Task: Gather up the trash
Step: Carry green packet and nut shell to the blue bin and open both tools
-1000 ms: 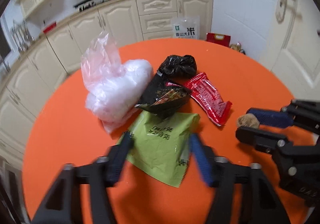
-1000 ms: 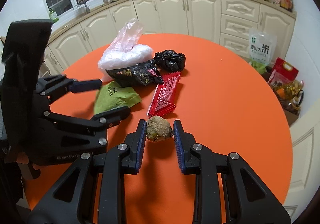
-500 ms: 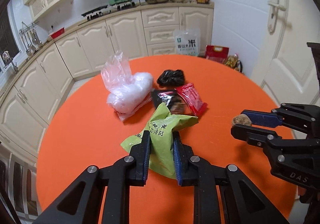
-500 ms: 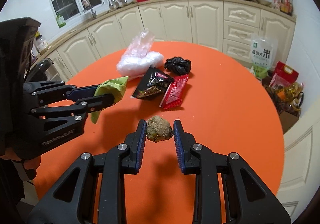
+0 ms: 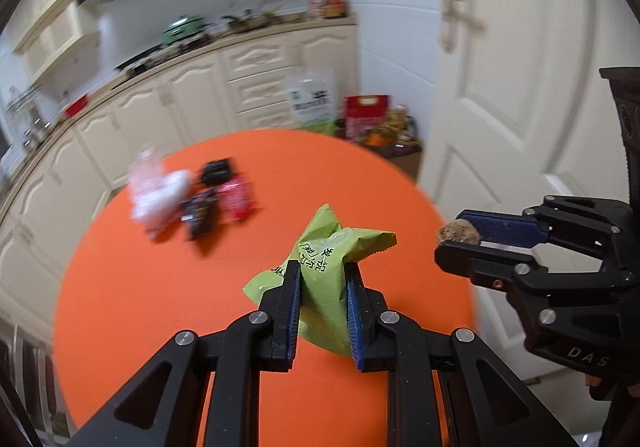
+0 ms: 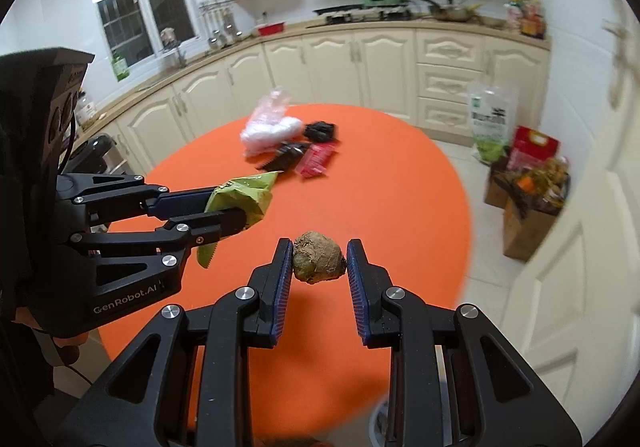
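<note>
My left gripper (image 5: 322, 287) is shut on a crumpled green snack wrapper (image 5: 326, 267), held up above the round orange table (image 5: 160, 287). In the right wrist view the same left gripper (image 6: 236, 213) and green wrapper (image 6: 244, 197) show at the left. My right gripper (image 6: 319, 261) is shut on a brown lumpy root piece (image 6: 318, 261), also lifted off the table; the right gripper (image 5: 450, 237) and the root (image 5: 458, 232) appear at the right of the left wrist view. A clear plastic bag (image 6: 268, 129), a black bag (image 6: 320, 131), a dark wrapper (image 6: 286, 155) and a red wrapper (image 6: 316, 161) lie on the far side of the table.
Cream kitchen cabinets (image 6: 360, 71) curve behind the table. A white door (image 5: 520, 87) stands at the right. A rice bag (image 6: 490, 119), a red bag (image 6: 534, 145) and cardboard boxes (image 6: 528, 215) sit on the floor to the right of the table.
The left gripper closed on the green wrapper and lifted it off the table. Both grippers rose and drew back from the trash pile, the right one still holding the root.
</note>
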Available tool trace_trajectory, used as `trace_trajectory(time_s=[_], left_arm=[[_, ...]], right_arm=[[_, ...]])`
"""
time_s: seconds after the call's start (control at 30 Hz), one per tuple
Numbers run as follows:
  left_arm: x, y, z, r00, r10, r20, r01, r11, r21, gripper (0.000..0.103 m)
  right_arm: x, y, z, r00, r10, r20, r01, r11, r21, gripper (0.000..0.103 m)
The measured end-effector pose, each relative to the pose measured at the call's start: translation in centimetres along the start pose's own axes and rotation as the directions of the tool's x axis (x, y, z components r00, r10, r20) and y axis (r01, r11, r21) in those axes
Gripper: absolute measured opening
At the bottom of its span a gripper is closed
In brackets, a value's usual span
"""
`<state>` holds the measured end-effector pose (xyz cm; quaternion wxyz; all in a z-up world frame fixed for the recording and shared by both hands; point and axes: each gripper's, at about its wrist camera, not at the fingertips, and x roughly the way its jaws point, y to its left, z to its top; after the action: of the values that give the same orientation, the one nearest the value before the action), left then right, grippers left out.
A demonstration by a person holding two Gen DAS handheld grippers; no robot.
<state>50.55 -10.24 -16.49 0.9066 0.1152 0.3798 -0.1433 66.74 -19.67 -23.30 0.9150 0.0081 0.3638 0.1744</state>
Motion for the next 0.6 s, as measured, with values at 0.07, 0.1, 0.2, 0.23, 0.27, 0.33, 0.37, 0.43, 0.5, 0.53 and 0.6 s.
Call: trace_trajectory(time_s=[0.07, 0.1, 0.2, 0.23, 0.27, 0.33, 0.37, 0.43, 0.5, 0.53, 0.6], left_arm=[[0.2, -2.8, 0.1, 1.0, -0.03, -0.006, 0.03, 0.999, 0.033, 0.017], [0.3, -4.0, 0.2, 0.999, -0.043, -0.01, 0.043, 0.998, 0.047, 0.017], [0.7, -8.0, 0.1, 0.996, -0.084, -0.022, 0.085, 0.992, 0.092, 0.017], [1.0, -9.2, 0.1, 0.995, -0.098, -0.028, 0.101, 0.99, 0.102, 0.017], [1.3, -10.2, 0.1, 0.993, -0.114, -0.035, 0.117, 0.987, 0.106, 0.017], [2.2, -12.1, -0.1, 0.988, -0.143, -0.055, 0.148, 0.982, 0.115, 0.017], [2.6, -12.9, -0.2, 0.987, -0.148, -0.063, 0.155, 0.981, 0.121, 0.017], [3.9, -14.6, -0.4, 0.985, -0.151, -0.085, 0.161, 0.977, 0.139, 0.017], [5.4, -16.1, -0.7, 0.978, -0.171, -0.119, 0.187, 0.972, 0.144, 0.017], [6.2, -16.9, -0.8, 0.974, -0.178, -0.138, 0.197, 0.969, 0.146, 0.017], [8.0, -17.9, -0.9, 0.97, -0.175, -0.172, 0.201, 0.968, 0.152, 0.017]], right_arm=[[-1.6, -1.6, -1.3, 1.0, -0.024, 0.0, 0.024, 0.999, 0.026, 0.026], [-2.8, -2.8, -2.4, 0.999, -0.045, 0.002, 0.044, 0.998, 0.046, 0.026], [-4.9, -5.2, -4.8, 0.996, -0.092, -0.003, 0.092, 0.992, 0.084, 0.026], [-5.6, -6.1, -5.8, 0.994, -0.112, -0.007, 0.112, 0.989, 0.098, 0.026], [-6.0, -6.8, -6.5, 0.992, -0.125, -0.013, 0.126, 0.986, 0.108, 0.026], [-6.7, -8.5, -8.4, 0.987, -0.155, -0.038, 0.159, 0.978, 0.134, 0.026], [-7.0, -9.2, -9.0, 0.985, -0.166, -0.048, 0.171, 0.976, 0.138, 0.026], [-6.9, -10.6, -10.7, 0.978, -0.193, -0.079, 0.203, 0.968, 0.15, 0.026], [-6.7, -11.9, -12.4, 0.97, -0.215, -0.11, 0.231, 0.96, 0.159, 0.026], [-6.5, -12.7, -13.1, 0.968, -0.218, -0.124, 0.238, 0.956, 0.171, 0.026], [-6.1, -13.8, -14.5, 0.962, -0.227, -0.149, 0.253, 0.949, 0.187, 0.026]])
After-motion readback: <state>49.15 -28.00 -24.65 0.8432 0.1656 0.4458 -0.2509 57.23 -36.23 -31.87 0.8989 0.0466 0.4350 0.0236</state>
